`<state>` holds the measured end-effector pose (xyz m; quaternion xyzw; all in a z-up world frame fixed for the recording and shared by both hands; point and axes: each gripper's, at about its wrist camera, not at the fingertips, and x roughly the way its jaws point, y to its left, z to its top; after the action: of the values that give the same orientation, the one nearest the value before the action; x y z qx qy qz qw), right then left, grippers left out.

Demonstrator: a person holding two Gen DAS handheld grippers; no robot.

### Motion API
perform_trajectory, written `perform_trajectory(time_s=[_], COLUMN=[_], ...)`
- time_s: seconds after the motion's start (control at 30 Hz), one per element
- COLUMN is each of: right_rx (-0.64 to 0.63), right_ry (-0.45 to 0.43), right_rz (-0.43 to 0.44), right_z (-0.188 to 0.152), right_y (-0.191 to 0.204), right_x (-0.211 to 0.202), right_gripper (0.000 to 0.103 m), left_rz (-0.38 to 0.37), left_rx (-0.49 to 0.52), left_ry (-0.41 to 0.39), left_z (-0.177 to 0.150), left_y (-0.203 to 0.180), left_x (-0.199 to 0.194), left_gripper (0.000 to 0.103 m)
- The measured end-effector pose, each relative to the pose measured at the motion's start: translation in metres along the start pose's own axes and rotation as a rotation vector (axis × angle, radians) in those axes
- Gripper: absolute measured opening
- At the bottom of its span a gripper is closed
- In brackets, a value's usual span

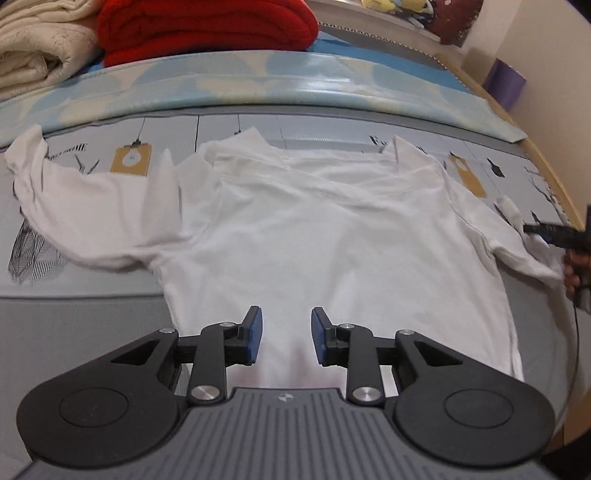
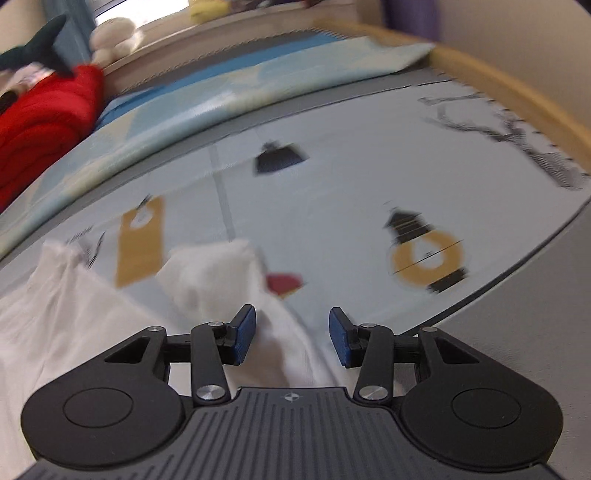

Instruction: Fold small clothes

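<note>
A white shirt [image 1: 332,229] lies flat on a printed bed sheet [image 1: 240,127], collar away, hem nearest, sleeves spread sideways, while the left tongs [image 1: 287,334] gape empty above its hem and the right tongs [image 2: 292,336] hang open over one sleeve.

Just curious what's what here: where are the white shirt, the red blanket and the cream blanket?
white shirt [image 1: 314,229], left wrist view, middle of its body.
red blanket [image 1: 207,29], left wrist view, folded front.
cream blanket [image 1: 40,48], left wrist view, folded side.
</note>
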<state>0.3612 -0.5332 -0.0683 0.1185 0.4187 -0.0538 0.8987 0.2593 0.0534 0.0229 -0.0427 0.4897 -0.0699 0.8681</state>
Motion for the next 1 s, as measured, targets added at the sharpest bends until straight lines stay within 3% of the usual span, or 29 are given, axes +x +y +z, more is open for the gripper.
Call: perform_trajectory(time_s=[0.13,0.23,0.3,0.4,0.47,0.7,0.9,1.0], right_rx=[-0.137,-0.141,-0.143,-0.137,-0.157,-0.164,-0.354,-0.423], right_ry=[-0.003,-0.003,-0.009,0.006,0.004,-0.016,-0.125,-0.19], right_rz=[0.01,0.055,0.12,0.286,0.326,0.255,0.106,0.107], right_z=[-0.011,-0.013,-0.013,-0.015,-0.017,-0.011,-0.006,-0.002], right_y=[0.019,0.02,0.017,0.015,0.017,0.032,0.067,0.079], right_x=[-0.001,-0.01,-0.016,-0.029,-0.034,-0.029,-0.032,-0.038], right_gripper=[0.044,0.03,0.029,0.029,0.03,0.031,0.031,0.035], left_rz=[0.023,0.025,0.031,0.032,0.031,0.027,0.031,0.033], left_rx=[-0.049,-0.044,-0.029,-0.03,-0.028,-0.002,-0.009,-0.014], left_ry=[0.009,0.004,-0.005,0.001,0.002,0.013,0.012,0.014], left_z=[0.007,0.009,0.011,0.013,0.013,0.01,0.009,0.01], left_y=[0.014,0.017,0.016,0.018,0.017,0.012,0.016,0.018], left_x=[0.013,0.012,0.012,0.014,0.014,0.017,0.017,0.018], left_gripper=[0.032,0.032,0.032,0.032,0.032,0.032,0.032,0.032])
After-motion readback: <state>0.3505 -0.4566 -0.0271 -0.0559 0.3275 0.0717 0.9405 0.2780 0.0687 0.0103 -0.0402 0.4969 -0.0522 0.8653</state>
